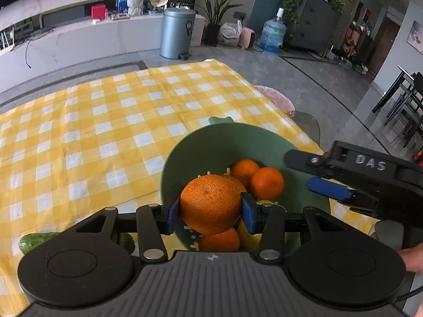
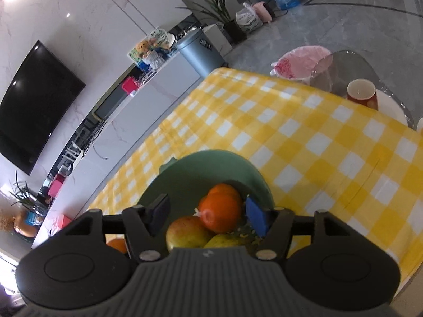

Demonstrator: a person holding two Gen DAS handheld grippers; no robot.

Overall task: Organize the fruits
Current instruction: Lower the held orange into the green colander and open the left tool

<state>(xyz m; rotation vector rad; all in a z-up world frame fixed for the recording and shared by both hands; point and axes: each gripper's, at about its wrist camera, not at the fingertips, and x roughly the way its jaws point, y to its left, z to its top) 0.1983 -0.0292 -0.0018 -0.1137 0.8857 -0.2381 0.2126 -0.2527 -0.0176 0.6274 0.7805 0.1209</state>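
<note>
A green bowl [image 1: 185, 158] stands on the yellow checked cloth and holds several oranges [image 1: 267, 183]. My left gripper [image 1: 210, 211] is shut on a large orange [image 1: 208, 198], held just above the bowl's near side, with another orange [image 1: 219, 239] under it. My right gripper [image 1: 314, 174] reaches in from the right over the bowl's rim. In the right wrist view it [image 2: 207, 215] stands open above the bowl [image 2: 198, 169], its blue pads [image 2: 256, 218] clear of the orange [image 2: 220, 215], the apple [image 2: 185, 231] and a yellow-green fruit [image 2: 224, 240] below.
A cucumber [image 1: 34, 241] lies on the cloth [image 1: 105, 121] left of the bowl. A red cup [image 2: 362, 96] stands on a white plate beyond the cloth's far right edge, beside a glass table [image 2: 343, 63] and a pink-lined bin [image 2: 298, 63]. A hand [image 1: 412, 259] shows at the right.
</note>
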